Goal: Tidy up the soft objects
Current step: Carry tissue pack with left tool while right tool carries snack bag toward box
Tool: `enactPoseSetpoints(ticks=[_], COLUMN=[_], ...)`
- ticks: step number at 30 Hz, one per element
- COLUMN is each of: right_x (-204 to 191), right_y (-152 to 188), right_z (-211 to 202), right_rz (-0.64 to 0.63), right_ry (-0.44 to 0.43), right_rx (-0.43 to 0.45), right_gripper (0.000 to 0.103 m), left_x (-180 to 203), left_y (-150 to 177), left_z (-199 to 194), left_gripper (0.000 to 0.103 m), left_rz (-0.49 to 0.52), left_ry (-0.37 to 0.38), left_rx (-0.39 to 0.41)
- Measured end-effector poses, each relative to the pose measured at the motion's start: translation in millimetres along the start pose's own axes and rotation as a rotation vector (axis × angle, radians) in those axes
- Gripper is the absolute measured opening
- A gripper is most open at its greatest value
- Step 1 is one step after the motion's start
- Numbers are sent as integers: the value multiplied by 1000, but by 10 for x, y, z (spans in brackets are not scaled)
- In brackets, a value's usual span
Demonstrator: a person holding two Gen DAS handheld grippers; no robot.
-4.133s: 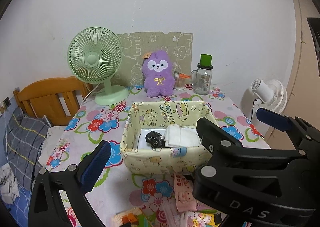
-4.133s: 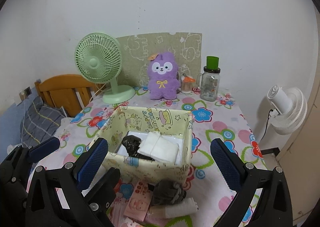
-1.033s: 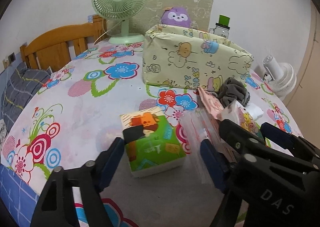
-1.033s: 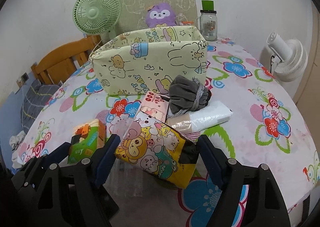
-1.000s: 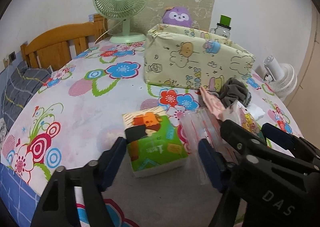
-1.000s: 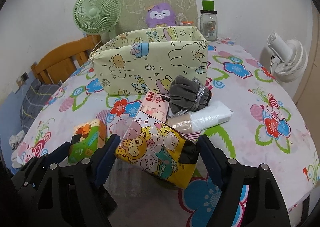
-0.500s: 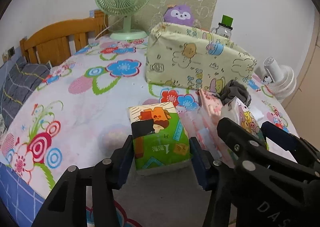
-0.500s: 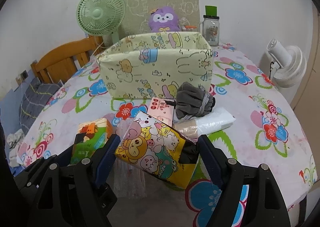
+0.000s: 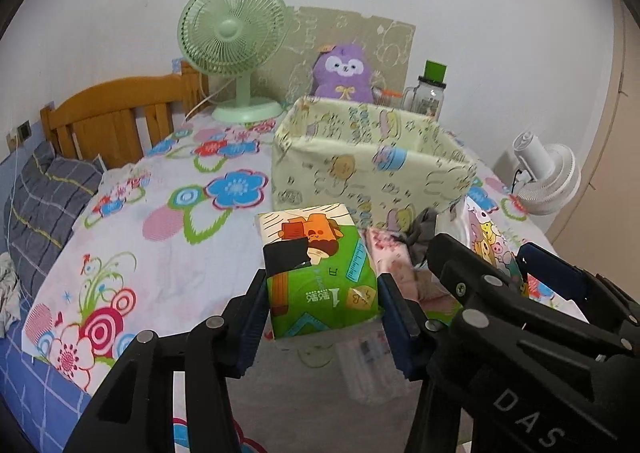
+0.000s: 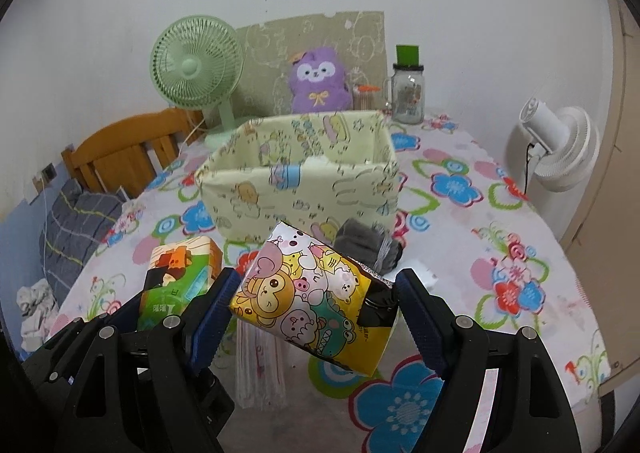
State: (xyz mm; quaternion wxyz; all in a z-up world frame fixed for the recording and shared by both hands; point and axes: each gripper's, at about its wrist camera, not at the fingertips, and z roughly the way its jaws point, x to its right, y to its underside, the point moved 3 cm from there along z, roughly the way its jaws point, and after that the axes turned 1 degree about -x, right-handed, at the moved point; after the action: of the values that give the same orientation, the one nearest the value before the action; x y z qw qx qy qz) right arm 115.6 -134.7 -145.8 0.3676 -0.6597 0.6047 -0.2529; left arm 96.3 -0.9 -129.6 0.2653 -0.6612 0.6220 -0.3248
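My left gripper [image 9: 322, 313] is shut on a green tissue pack [image 9: 318, 267] and holds it lifted above the flowered tablecloth [image 9: 168, 253]. My right gripper [image 10: 316, 313] is shut on a yellow cartoon-animal pack [image 10: 316, 297], also lifted; the green pack shows at its left [image 10: 180, 277]. The pale yellow fabric storage box [image 9: 372, 169] stands just beyond both grippers, also in the right wrist view [image 10: 300, 181]. A grey rolled cloth [image 10: 370, 243] lies in front of the box. A pink pack [image 9: 390, 265] lies on the table beside the green pack.
A green desk fan [image 9: 232, 37], a purple plush toy [image 9: 344, 73] and a glass jar with green lid [image 9: 432, 93] stand behind the box. A white fan [image 10: 560, 141] is at the right. A wooden bed frame [image 9: 116, 117] is left. A clear plastic sleeve [image 10: 260, 357] lies below the right gripper.
Both grippers have closed on their packs and lifted them off the table, rising so the box's open top comes into view.
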Motion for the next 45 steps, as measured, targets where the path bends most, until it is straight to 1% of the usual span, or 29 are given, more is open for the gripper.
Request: enactPoseSetpoints(ticks=[9, 23, 35, 45], right_x=[58, 65, 85, 117], right_y=[-226, -578, -794, -983], right_z=[-230, -530, -513, -360], right_rz=[7, -17, -24, -28], right_ry=[-1, -5, -12, -18], right_rx=[49, 120, 136, 142], right_gripper=[82, 82, 82, 82], left_x=[139, 293, 357, 422], left_y=[-216, -540, -748, -938], left_z=[-192, -462, -453, -301], left_gripper=[54, 54, 54, 54], left_rz=[25, 56, 80, 97], left_ry=[2, -1, -8, -5], left_rx=[36, 108, 132, 133])
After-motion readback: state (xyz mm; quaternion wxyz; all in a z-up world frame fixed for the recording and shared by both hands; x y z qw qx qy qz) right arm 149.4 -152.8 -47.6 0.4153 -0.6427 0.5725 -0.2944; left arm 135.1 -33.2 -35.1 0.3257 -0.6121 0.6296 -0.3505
